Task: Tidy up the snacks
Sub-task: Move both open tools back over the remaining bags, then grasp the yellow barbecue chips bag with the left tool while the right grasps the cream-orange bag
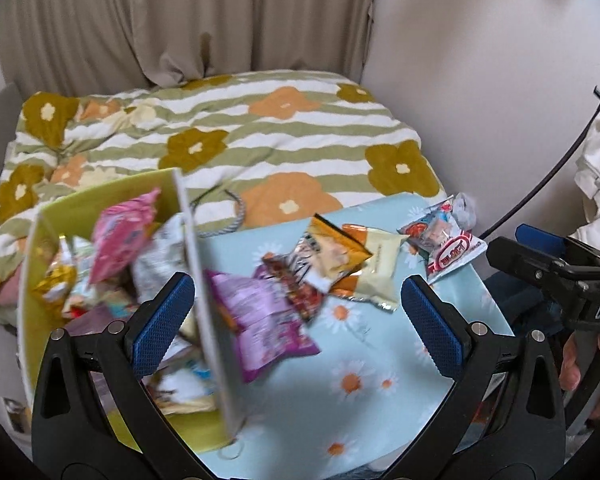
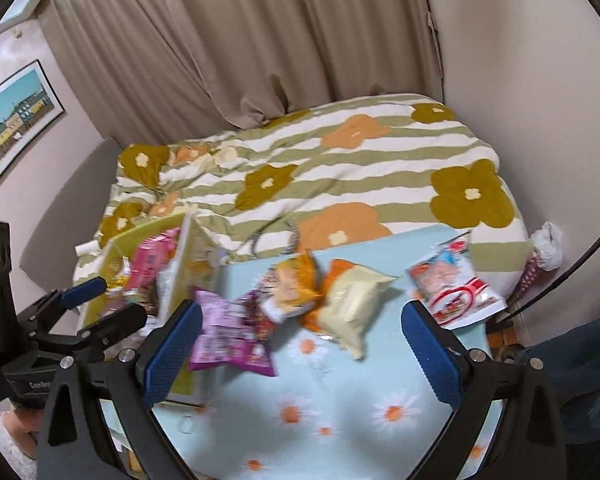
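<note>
Left wrist view: both grippers, left [image 1: 296, 320] and right [image 2: 302, 344], gape empty above snack packets [image 1: 260, 312] beside the yellow box [image 1: 100, 204].

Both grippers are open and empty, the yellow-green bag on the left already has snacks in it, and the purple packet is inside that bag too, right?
Not quite. The purple packet lies outside the bag, on the daisy-print cloth just right of the bag's wall; the right wrist view shows it. The rest holds: left gripper and right gripper are open and empty, and the bag holds snacks.
</note>
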### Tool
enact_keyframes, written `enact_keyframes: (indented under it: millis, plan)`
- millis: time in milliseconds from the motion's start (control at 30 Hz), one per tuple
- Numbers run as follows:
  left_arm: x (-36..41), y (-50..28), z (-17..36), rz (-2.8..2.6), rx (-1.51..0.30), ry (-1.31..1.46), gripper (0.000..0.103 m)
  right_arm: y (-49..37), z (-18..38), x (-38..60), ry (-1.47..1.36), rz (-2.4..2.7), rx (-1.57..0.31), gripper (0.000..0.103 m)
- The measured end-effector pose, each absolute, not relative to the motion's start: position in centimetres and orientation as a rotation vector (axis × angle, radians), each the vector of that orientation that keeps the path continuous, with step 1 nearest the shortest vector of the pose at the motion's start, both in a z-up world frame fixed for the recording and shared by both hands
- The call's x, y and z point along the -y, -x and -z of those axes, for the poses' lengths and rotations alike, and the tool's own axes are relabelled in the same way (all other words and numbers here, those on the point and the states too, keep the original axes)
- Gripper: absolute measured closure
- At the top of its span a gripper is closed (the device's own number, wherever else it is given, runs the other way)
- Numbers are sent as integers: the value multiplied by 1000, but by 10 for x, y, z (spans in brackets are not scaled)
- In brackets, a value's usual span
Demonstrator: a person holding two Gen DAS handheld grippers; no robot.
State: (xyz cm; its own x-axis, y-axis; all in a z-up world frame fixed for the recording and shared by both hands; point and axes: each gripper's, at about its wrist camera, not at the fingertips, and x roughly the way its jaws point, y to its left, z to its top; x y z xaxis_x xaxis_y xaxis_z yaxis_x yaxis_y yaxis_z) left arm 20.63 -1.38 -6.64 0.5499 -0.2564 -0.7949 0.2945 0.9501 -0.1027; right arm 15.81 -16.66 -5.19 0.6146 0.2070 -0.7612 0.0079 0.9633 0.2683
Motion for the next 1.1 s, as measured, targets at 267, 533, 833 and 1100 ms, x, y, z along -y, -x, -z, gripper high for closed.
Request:
enact_keyframes:
  millis: [267, 533, 833, 1100]
  plan:
    - [63, -248, 116, 277, -1033, -165, 0, -197, 95, 205, -230, -164, -1017, 4]
    - [84, -296, 174, 341, -1189, -341, 0, -228, 146, 203, -277, -153, -1115, 4]
    - [102, -321, 216, 447, -1295, -467, 0, -245, 180, 192, -341, -95, -1193, 4]
    - [106, -338, 236, 559, -1367, -436, 10, -253, 200, 189, -372, -46, -1242, 4]
